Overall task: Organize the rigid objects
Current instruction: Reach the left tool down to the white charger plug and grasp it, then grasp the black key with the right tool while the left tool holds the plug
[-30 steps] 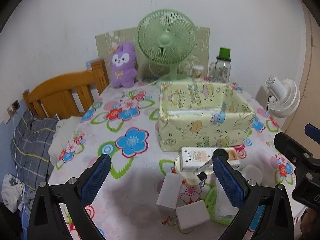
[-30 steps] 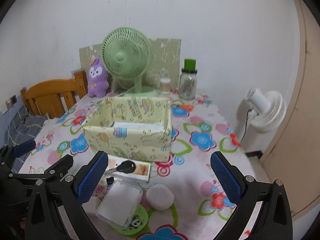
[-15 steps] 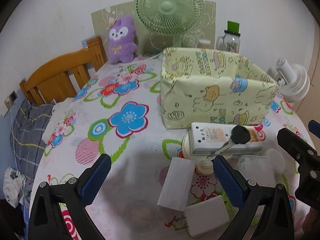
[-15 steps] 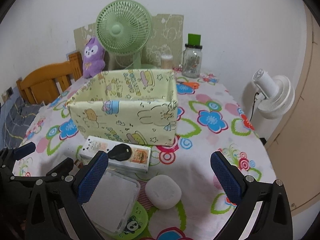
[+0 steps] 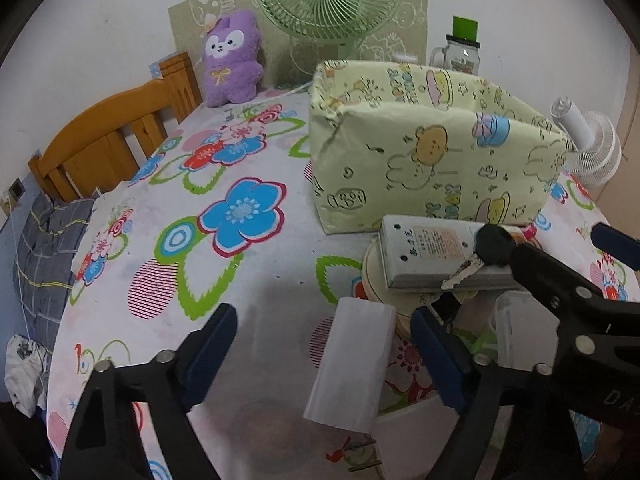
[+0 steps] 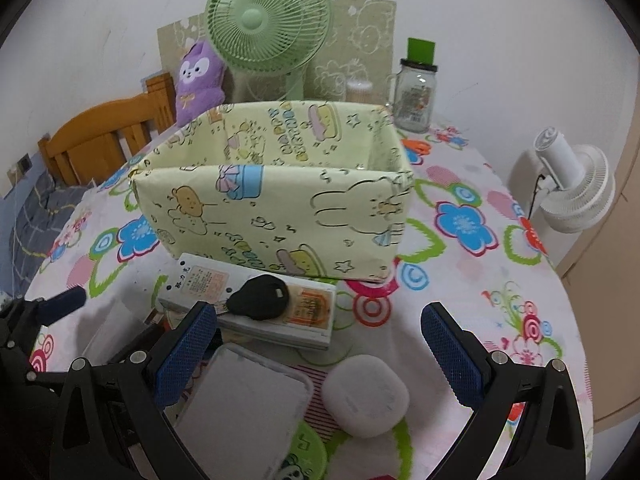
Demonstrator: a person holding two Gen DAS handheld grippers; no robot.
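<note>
A pale yellow cartoon-print storage box [image 5: 432, 160] [image 6: 276, 204] stands open on the flowered table. In front of it a black-headed key [image 5: 490, 246] [image 6: 260, 302] lies on a white flat box with an orange label [image 5: 428, 258] [image 6: 256, 308]. A white rectangular block [image 5: 350, 364] lies between my left gripper's open fingers; the left gripper [image 5: 322, 354] is empty. A clear lidded container [image 6: 244, 404] and a white rounded case [image 6: 366, 396] lie between my right gripper's open fingers; the right gripper [image 6: 320, 354] is empty, just short of the key.
A green fan [image 6: 268, 20], a purple plush [image 6: 198, 80] and a glass jar with a green lid [image 6: 416, 92] stand at the table's back. A wooden chair [image 5: 108, 140] is at the left, a white fan [image 6: 572, 188] off the right edge. A white plug block [image 5: 416, 432] lies near the front.
Both grippers have moved forward and lower toward the objects in front of the storage box. The key and white box now look larger and nearer. Both stay open.
</note>
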